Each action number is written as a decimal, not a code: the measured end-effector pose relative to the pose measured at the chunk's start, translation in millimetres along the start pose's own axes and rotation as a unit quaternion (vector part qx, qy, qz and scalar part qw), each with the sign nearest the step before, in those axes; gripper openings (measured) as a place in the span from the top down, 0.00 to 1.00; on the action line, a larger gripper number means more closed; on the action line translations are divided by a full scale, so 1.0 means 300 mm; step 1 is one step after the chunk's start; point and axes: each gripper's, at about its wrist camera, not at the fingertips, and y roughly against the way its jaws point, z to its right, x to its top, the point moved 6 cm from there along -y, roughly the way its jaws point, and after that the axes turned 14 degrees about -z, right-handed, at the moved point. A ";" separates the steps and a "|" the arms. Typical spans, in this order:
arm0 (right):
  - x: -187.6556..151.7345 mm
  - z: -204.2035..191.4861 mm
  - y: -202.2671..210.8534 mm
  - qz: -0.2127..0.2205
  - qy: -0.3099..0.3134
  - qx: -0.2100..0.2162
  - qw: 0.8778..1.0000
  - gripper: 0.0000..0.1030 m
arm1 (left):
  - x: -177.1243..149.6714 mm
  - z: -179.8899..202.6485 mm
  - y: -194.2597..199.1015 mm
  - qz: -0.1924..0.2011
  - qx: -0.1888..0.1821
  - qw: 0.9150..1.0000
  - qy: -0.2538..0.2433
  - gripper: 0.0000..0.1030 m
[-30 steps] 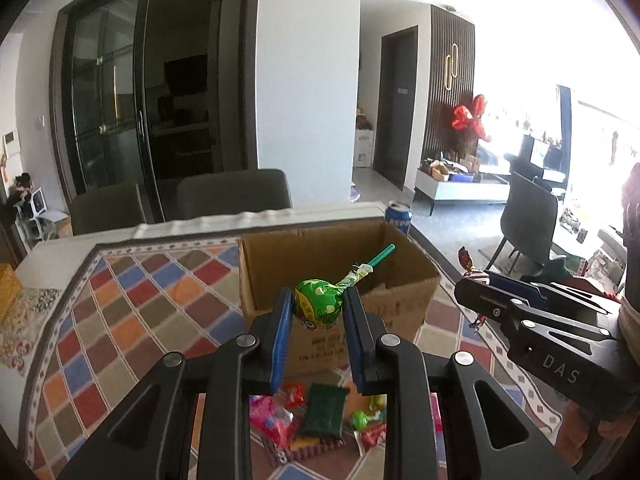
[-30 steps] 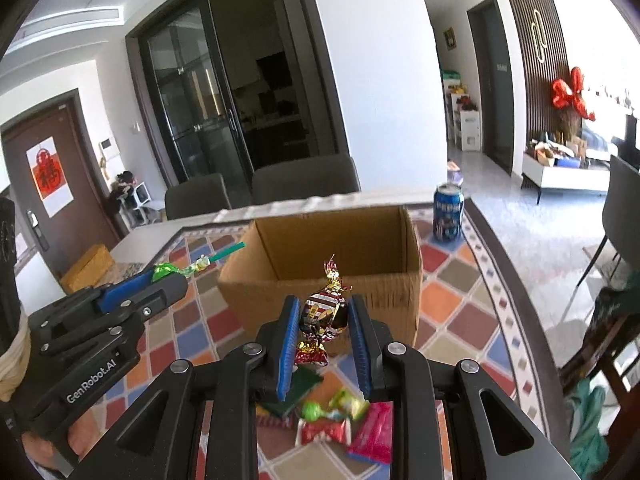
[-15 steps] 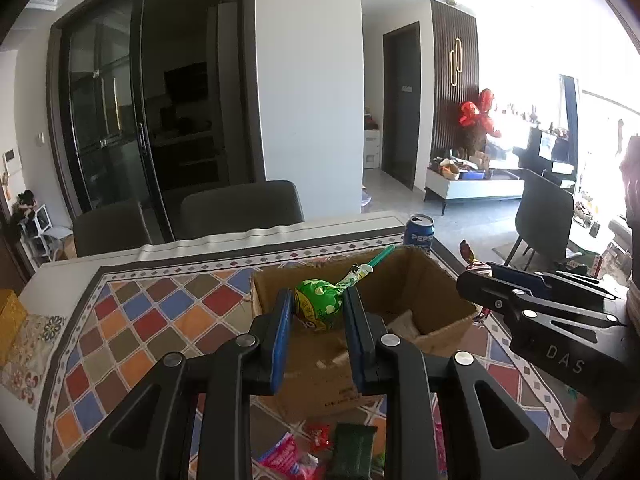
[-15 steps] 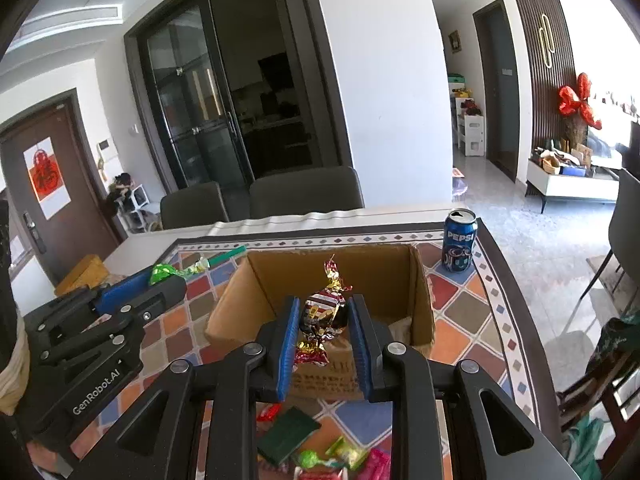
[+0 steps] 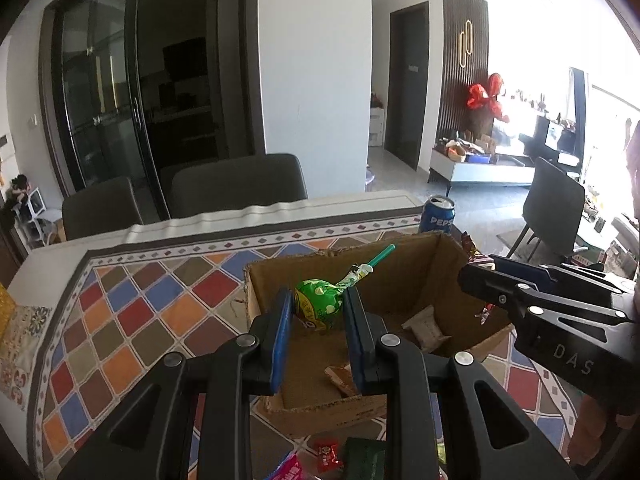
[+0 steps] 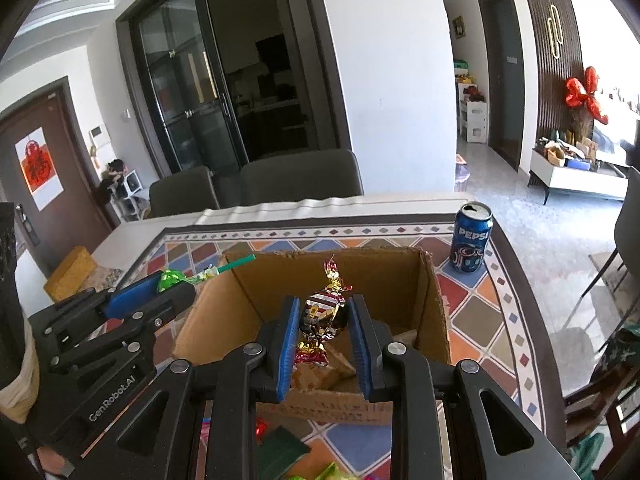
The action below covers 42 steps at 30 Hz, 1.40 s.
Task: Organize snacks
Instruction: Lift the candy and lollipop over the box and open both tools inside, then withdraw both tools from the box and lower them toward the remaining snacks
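Tools have risen over the box [image 5: 448, 258], your left tool [image 5: 318, 316] still clamping the lollipop [image 5: 320, 304], your right tool [image 6: 325, 334] the candy [image 6: 322, 314], seemingly ready to drop both in.

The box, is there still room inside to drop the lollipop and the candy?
Yes. The cardboard box has bare floor under the lollipop, left of the pale packet. The wrapped candy hangs above snacks at the near wall. The tablecloth toward the Pepsi can is bare; loose sweets crowd the box's near side.
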 end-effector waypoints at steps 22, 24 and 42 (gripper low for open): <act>-0.025 0.021 -0.056 -0.016 -0.006 -0.013 1.000 0.60 | -0.037 -0.009 0.034 0.002 0.037 0.999 0.003 0.47; -0.038 0.010 -0.033 -0.014 0.000 -0.010 1.000 0.60 | -0.049 -0.007 0.062 0.006 0.039 0.999 0.005 0.45; -0.140 -0.105 0.118 -0.002 0.032 0.018 0.999 0.60 | -0.205 -0.008 0.236 0.002 0.027 0.999 0.025 0.43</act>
